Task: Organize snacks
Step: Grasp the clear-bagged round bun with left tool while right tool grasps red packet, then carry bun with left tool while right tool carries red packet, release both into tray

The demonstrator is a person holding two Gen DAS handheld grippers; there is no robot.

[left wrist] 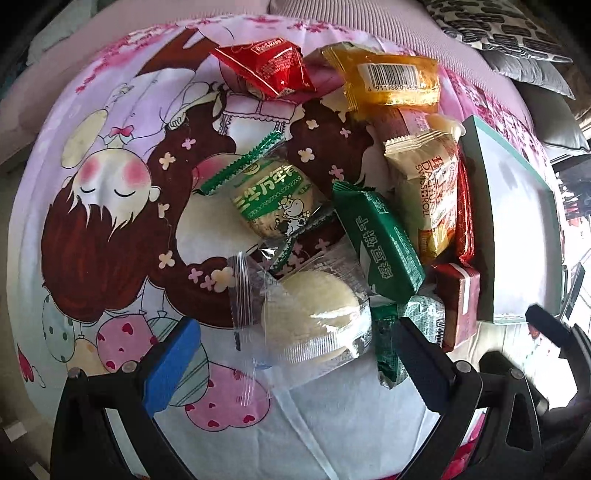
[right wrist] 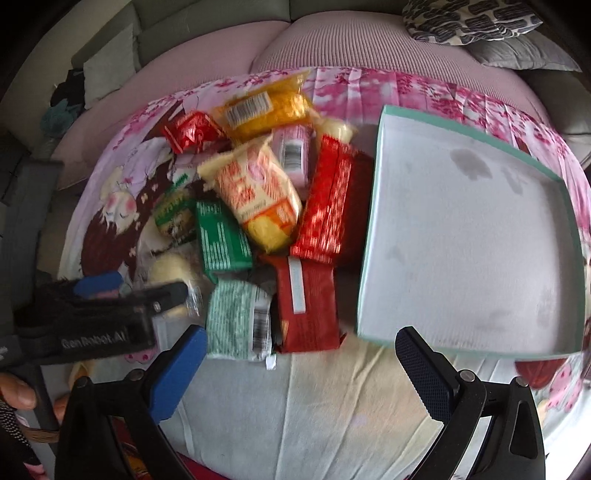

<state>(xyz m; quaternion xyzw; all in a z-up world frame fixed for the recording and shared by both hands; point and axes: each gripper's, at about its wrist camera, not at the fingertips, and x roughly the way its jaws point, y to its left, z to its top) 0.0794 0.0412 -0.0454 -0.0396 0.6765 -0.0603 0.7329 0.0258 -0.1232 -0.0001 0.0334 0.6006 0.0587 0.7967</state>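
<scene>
A pink cartoon-print sheet (right wrist: 332, 387) is spread over a pinkish sofa (right wrist: 332, 40), with patterned cushions (right wrist: 469, 18) seen at the back. On it, a shallow teal-rimmed box (right wrist: 373, 221) is set just right of the snack pile (right wrist: 258, 206), touching the red packs. The box's far edge is cut off in the left wrist view, and the right wrist view is kinda blurred. The left gripper (left wrist: 291, 343) is spread wide around a clear-wrapped round pastry (left wrist: 314, 314), pads not pressing. The right gripper (right wrist: 299, 362) is held wide too, nothing gripped, near the box's front edge.
</scene>
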